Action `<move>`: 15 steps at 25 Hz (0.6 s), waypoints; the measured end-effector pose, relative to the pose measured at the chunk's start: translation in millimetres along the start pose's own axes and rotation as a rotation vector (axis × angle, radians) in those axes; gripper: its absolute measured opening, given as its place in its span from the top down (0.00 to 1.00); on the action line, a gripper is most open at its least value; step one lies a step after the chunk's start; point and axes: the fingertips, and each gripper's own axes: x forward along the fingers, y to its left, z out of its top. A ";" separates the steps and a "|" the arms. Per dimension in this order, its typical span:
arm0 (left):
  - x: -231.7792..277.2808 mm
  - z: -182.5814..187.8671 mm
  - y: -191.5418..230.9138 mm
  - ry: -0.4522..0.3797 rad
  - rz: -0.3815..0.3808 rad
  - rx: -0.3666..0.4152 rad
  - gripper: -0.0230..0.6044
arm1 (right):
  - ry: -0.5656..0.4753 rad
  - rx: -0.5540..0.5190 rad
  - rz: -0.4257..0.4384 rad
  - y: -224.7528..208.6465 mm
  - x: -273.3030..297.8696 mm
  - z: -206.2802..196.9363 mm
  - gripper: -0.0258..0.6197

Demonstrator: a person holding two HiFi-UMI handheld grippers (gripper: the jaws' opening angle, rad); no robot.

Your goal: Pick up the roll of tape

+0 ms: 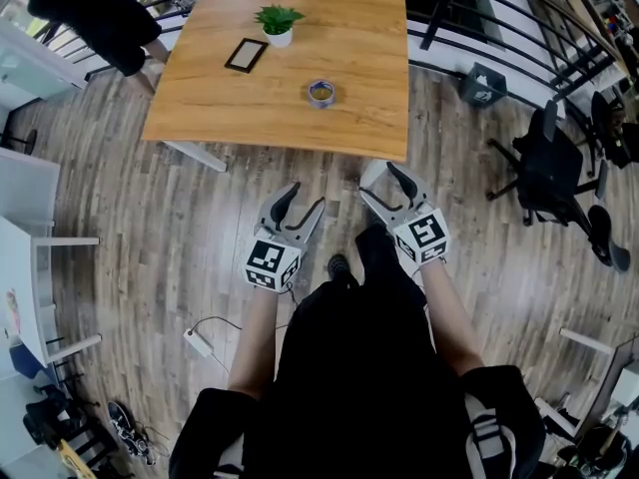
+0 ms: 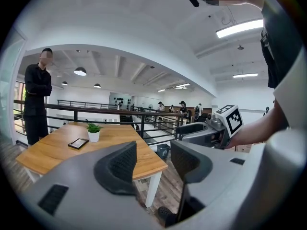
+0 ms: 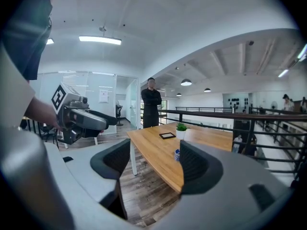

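The roll of tape point(image 1: 320, 93) lies flat on the wooden table point(image 1: 220, 108), near its front edge, right of the middle. In the right gripper view the roll of tape point(image 3: 177, 154) peeks out beside the right jaw, still far off. Both grippers hover over the floor short of the table edge. My left gripper point(image 1: 300, 206) is open, with nothing between its fingers. My right gripper point(image 1: 387, 183) also stands open and empty. From the left gripper view the left gripper point(image 2: 156, 159) looks along the table, and the tape does not show there.
A small potted plant point(image 1: 279, 24) and a dark tablet point(image 1: 246, 55) sit on the table behind the tape. A person in black point(image 1: 95, 13) stands at its far left corner. An office chair point(image 1: 554, 168) and a bin point(image 1: 482, 85) are to the right, by the railing.
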 end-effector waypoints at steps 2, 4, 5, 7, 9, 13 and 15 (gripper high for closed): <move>2.1 1.4 4.3 -0.005 0.004 -0.009 0.62 | 0.000 -0.001 0.003 -1.6 3.2 1.5 0.44; 4.6 3.8 8.9 -0.008 0.012 -0.010 0.62 | 0.002 -0.001 0.010 -4.2 7.7 1.0 0.44; 6.2 5.6 10.9 -0.010 0.016 -0.008 0.62 | 0.004 -0.002 0.014 -6.1 10.3 0.8 0.44; 9.9 8.0 13.8 -0.012 0.018 -0.002 0.61 | 0.005 -0.003 0.018 -10.1 15.3 0.9 0.44; 13.8 6.1 16.1 -0.004 0.018 0.003 0.61 | 0.004 -0.001 0.023 -13.3 19.9 -0.5 0.44; 23.8 3.9 22.4 0.005 0.029 0.001 0.61 | 0.014 0.000 0.036 -20.0 27.3 -1.6 0.44; 30.3 5.4 25.8 0.008 0.035 -0.002 0.61 | 0.020 0.000 0.042 -27.4 31.6 -2.7 0.44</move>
